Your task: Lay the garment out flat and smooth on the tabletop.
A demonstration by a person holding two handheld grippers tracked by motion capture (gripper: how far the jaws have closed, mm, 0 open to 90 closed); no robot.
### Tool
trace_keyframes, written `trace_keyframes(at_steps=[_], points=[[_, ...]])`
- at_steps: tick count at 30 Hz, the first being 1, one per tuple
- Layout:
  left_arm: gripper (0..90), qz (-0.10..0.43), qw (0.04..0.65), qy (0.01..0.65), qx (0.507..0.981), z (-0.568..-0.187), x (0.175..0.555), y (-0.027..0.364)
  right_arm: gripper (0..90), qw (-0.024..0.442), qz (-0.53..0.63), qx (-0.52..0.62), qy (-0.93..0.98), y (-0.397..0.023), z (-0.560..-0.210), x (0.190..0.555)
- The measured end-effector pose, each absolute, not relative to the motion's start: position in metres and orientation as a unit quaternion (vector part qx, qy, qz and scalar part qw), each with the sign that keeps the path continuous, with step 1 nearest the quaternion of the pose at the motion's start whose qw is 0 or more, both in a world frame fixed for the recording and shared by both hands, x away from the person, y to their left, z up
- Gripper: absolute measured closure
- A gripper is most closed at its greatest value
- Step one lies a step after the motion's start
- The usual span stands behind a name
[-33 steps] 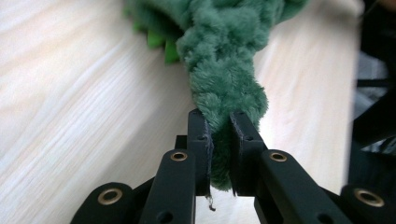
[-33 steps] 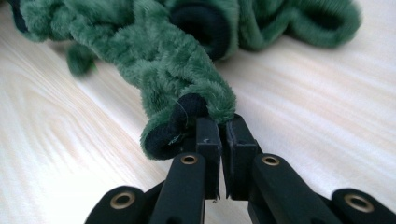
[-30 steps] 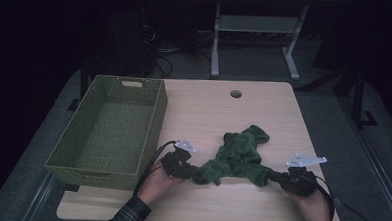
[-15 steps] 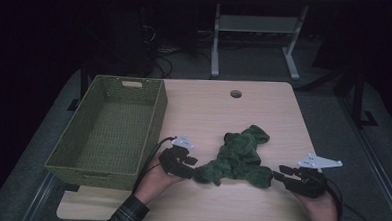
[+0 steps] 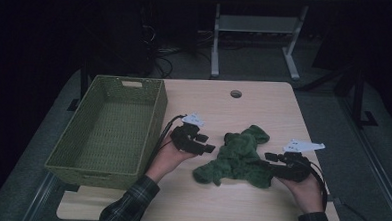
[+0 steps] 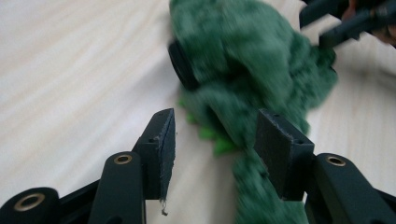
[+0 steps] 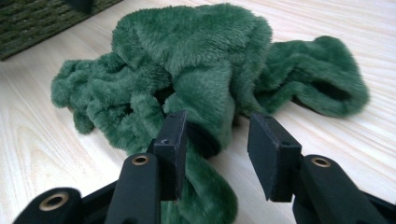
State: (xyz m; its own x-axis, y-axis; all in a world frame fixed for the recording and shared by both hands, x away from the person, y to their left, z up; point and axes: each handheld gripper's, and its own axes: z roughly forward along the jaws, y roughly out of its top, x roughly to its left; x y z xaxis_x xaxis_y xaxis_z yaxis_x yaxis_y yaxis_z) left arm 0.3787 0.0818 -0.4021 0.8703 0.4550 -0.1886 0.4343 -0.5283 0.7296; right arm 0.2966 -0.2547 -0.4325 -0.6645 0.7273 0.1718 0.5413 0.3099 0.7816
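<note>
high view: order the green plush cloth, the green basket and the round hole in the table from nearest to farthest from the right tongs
From the right tongs:
1. green plush cloth, right at its tips, mid-table.
2. round hole, toward the far edge of the table.
3. green basket, across on the left side.

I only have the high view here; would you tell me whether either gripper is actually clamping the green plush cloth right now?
Observer: No. In the left gripper view the left gripper stands open, its jaws having just opened; a strip of the green plush cloth lies between the pads, unpressed.
Operator: Thank you. And the right one?
Observer: The right gripper is open too, having just opened; plush brushes its left-hand pad, and the other pad stands clear.
Operator: Is anything hidden in the cloth?
Observer: The left gripper view shows a round black part among the folds; what it is I cannot tell.
</note>
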Motion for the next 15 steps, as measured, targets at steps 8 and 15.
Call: trace_keyframes(at_steps=[8, 15], points=[[44.7, -0.006, 0.43, 0.25, 0.868, -0.411, 0.416, 0.058, 57.7, 0.086, 0.432, 0.385, 0.811, -0.248, -0.44, 0.305], [43.6, -0.021, 0.441, 0.233, 0.866, -0.422, 0.433, 0.041, 69.8, 0.084, 0.429, 0.382, 0.814, -0.248, -0.442, 0.308]])
